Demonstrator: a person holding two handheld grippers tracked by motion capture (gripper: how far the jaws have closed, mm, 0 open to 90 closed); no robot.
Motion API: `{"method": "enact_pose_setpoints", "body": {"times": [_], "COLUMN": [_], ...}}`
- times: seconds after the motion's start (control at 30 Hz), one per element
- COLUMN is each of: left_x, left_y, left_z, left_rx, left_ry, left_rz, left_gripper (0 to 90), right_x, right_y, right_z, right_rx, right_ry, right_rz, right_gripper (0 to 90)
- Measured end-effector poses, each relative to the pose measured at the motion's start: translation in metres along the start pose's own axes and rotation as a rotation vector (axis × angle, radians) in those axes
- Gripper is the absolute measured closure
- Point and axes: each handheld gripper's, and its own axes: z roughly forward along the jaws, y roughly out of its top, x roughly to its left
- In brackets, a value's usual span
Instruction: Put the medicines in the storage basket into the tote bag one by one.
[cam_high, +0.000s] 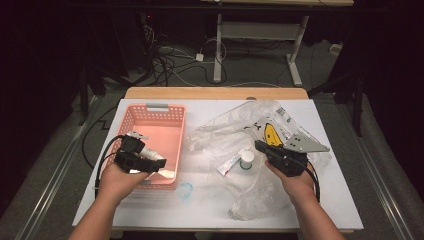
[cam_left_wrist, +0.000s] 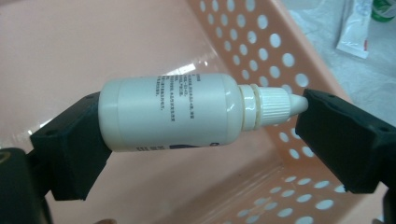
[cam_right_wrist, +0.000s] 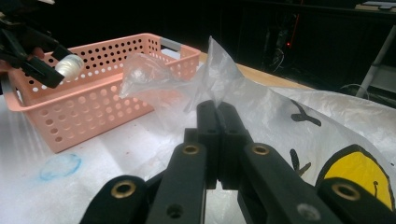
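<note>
Left gripper (cam_high: 150, 162): clamps a white dropper bottle (cam_left_wrist: 187, 112) end to end, base against one jaw, cap tip against the other, over the near right part of the pink basket (cam_high: 131, 120).
Basket: at the table's left; its near rim close to the table's near edge.
Middle: open strip of white table (cam_high: 210, 200) between basket and bag.
Right gripper (cam_right_wrist: 217, 109): jaws closed, pinching the clear plastic bag (cam_high: 235, 125) at right.

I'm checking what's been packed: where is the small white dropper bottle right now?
In the high view the white dropper bottle is at the left, clamped end to end in the left gripper over the pink basket, not yet set down.
</note>
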Motion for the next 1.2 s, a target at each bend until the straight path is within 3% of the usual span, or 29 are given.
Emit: {"method": "enact_pose_setpoints", "body": {"times": [0.37, 0.63, 0.9, 1.2], "left_x": [-0.018, -0.038, -0.061, -0.087], "left_y": [-0.016, -0.015, -0.006, 0.006], "left_z": [-0.008, -0.015, -0.017, 0.0], "left_rx": [-0.107, -0.164, -0.191, -0.182], "left_ry": [-0.018, -0.047, -0.09, -0.141], "left_rz": [0.03, 0.071, 0.118, 0.167], "left_gripper": [6.3, 6.4, 6.4, 6.4], "right_x": [0.001, 0.001, 0.001, 0.001], "right_y": [-0.001, -0.001, -0.001, 0.0], "right_z": [0.001, 0.002, 0.001, 0.0], "right_rx": [0.004, 0.01, 0.005, 0.0], "right_ry": [-0.002, 0.0, 0.0, 0.001], "right_rz": [-0.001, -0.002, -0.005, -0.003], "right_gripper": [90.0, 90.0, 90.0, 90.0]}}
